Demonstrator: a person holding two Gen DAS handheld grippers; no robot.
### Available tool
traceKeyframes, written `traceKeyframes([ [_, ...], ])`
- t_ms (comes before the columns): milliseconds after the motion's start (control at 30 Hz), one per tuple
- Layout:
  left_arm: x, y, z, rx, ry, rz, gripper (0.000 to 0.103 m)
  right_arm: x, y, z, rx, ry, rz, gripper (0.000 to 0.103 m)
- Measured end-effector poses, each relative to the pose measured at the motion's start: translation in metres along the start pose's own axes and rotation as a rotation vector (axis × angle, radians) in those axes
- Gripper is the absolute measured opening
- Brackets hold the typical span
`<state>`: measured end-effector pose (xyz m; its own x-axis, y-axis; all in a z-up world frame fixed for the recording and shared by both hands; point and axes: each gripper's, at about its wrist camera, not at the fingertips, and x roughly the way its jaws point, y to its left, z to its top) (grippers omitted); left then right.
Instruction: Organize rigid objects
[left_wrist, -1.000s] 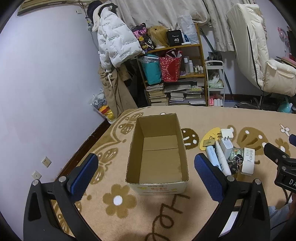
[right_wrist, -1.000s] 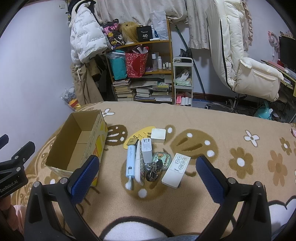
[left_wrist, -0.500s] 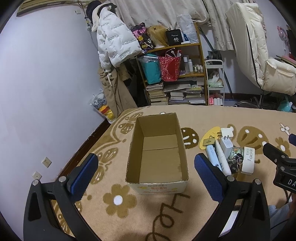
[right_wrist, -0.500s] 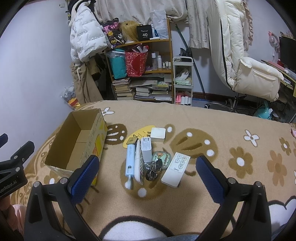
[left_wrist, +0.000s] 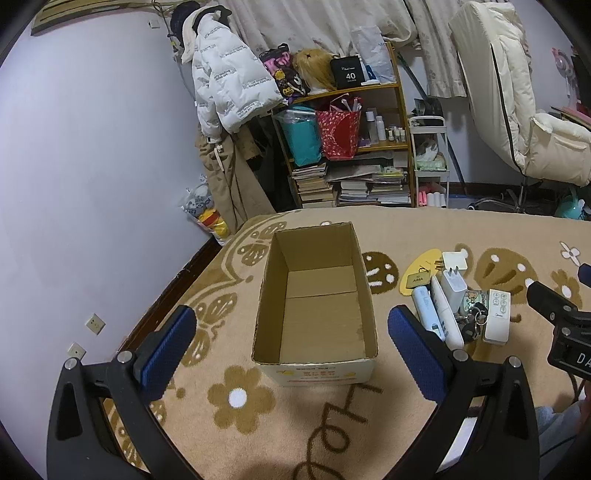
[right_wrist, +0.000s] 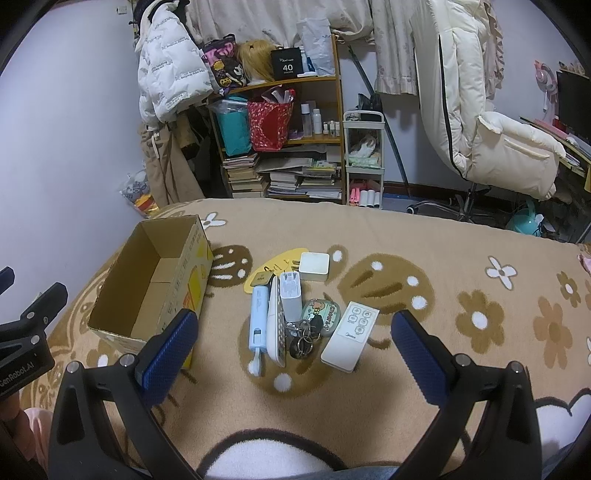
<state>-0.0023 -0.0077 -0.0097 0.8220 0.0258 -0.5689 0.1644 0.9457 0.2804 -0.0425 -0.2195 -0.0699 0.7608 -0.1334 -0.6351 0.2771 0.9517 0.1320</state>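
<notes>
Cluster of small rigid items is laid out on the patterned blanket (right_wrist: 424, 236), roughly mid-bed, well in from its edges. Nearest the right gripper (right_wrist: 291, 347): white remote (right_wrist: 350, 334), long axis running away from the camera and canted slightly to the right. Just left of it a key bunch (right_wrist: 304, 338) and an oval cartoon tag (right_wrist: 320, 315), touching or overlapping; exact contact cannot be told. Further left, a white calculator-like slab (right_wrist: 276, 326) and a light-blue stick-shaped device (right_wrist: 258, 319) are laid side by side, long axes pointing away from the gripper, nearly parallel. Behind them a white plug adapter (right_wrist: 290, 295), a square white charger (right_wrist: 314, 266) and a yellow card (right_wrist: 275, 267).

The open cardboard box (left_wrist: 314, 362) is set to the left of the cluster, apart from it, long axis also running away from the viewer; nothing is seen inside.

Key relation: the cluster is centred straight ahead of the right gripper, between the lines of its fingers, while for the left gripper (left_wrist: 291, 347) it is off to the right and the box is dead ahead. The right hand is judged the nearer for a first pick, the remote or the blue device being aligned for a straight reach.

Both grippers are spread wide with nothing held between the blue pads (right_wrist: 168, 345).
</notes>
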Motion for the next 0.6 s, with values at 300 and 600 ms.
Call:
traceKeyframes([
  [300, 0.000, -0.002, 0.001, 0.004, 0.000, 0.002, 0.103, 0.001, -0.001, 0.002, 0.000, -0.004, -0.002, 0.103],
  [600, 0.005, 0.000, 0.004, -0.020, 0.016, -0.005, 0.103, 0.003, -0.011, 0.004, 0.000, -0.003, 0.004, 0.103],
])
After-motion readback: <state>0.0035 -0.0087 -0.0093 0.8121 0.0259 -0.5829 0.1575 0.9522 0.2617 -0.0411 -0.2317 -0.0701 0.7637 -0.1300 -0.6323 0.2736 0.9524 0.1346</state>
